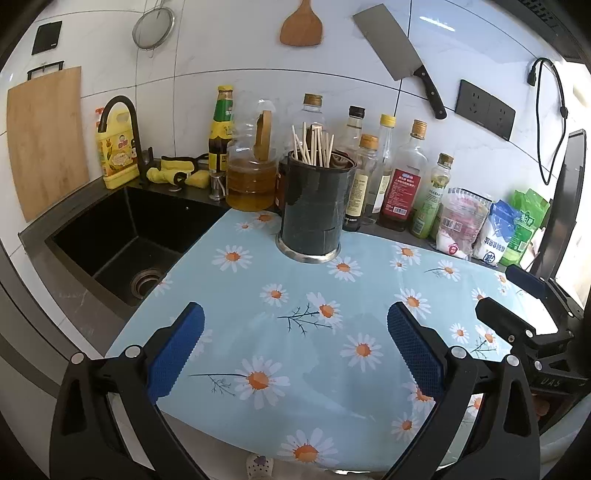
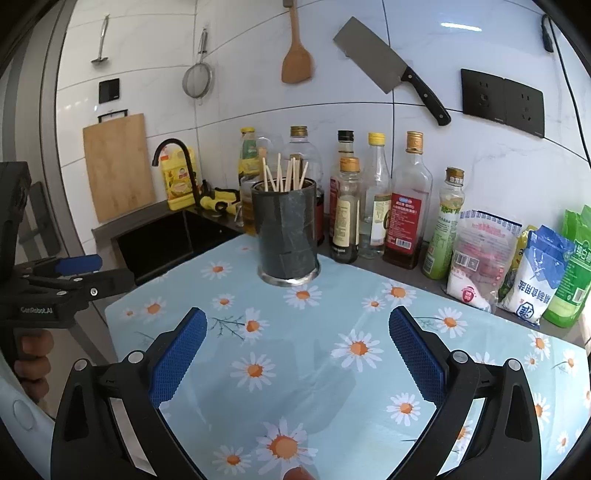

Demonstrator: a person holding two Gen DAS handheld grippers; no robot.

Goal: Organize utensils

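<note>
A dark cylindrical utensil holder (image 1: 312,210) (image 2: 287,236) stands upright at the back of the daisy-print mat (image 1: 295,350) (image 2: 314,369). Several wooden chopsticks (image 1: 314,146) (image 2: 284,175) stand in it. My left gripper (image 1: 295,325) is open and empty, held over the mat in front of the holder. My right gripper (image 2: 297,328) is open and empty too, over the mat. The right gripper also shows at the right edge of the left wrist view (image 1: 524,295). The left gripper shows at the left edge of the right wrist view (image 2: 88,273).
A black sink (image 1: 122,236) with a faucet (image 1: 122,122) lies left of the mat. Several bottles (image 1: 406,177) (image 2: 410,199) and food bags (image 2: 517,269) line the back. A cleaver (image 1: 399,59), wooden spatula (image 1: 301,26), strainer (image 1: 153,27) and cutting board (image 1: 46,140) hang on the wall.
</note>
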